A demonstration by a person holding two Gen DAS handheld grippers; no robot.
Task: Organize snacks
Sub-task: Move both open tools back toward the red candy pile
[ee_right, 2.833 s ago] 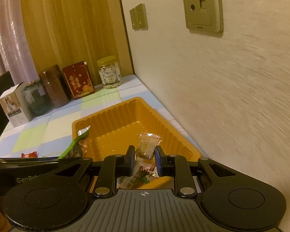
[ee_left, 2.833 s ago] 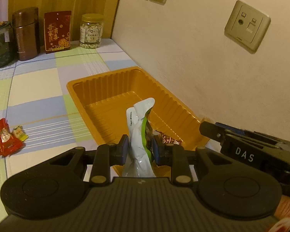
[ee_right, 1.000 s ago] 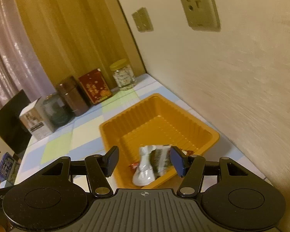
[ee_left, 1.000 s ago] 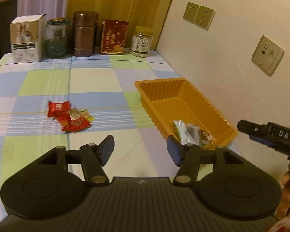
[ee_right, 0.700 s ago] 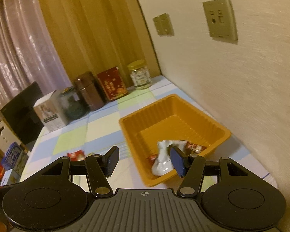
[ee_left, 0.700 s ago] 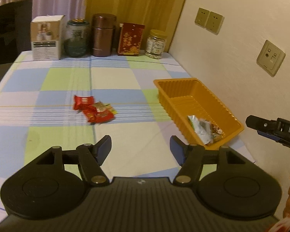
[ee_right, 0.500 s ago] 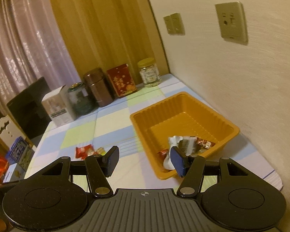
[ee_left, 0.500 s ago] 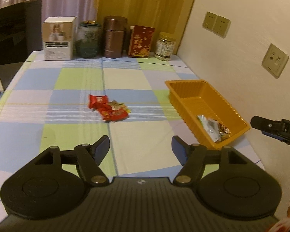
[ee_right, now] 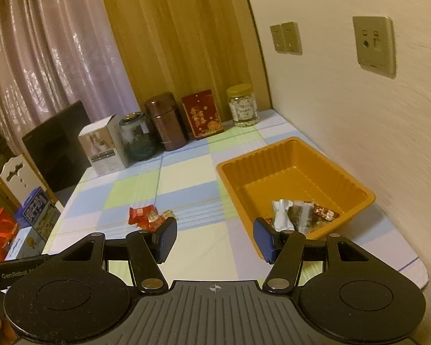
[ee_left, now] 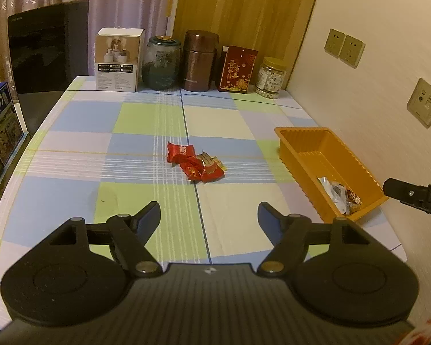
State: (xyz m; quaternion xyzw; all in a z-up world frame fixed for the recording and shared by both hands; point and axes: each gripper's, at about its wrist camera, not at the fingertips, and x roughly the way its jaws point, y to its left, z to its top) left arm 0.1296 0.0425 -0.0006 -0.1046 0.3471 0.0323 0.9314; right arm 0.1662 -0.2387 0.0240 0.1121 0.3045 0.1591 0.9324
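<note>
Orange tray [ee_left: 298,138]; red snack packets [ee_left: 194,164]; checked tablecloth [ee_left: 80,120].

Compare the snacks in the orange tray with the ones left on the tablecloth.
The tray snacks are mostly silvery and dark wrappers; the tablecloth snacks are mostly red. Tray snacks sit at the near end of the orange tray; tablecloth snacks lie mid-table, loose. Both are small clustered packets.

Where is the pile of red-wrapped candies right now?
The pile of red-wrapped candies lies mid-table on the checked tablecloth, left of the orange plastic tray; in the right wrist view it sits beyond the left finger.
</note>
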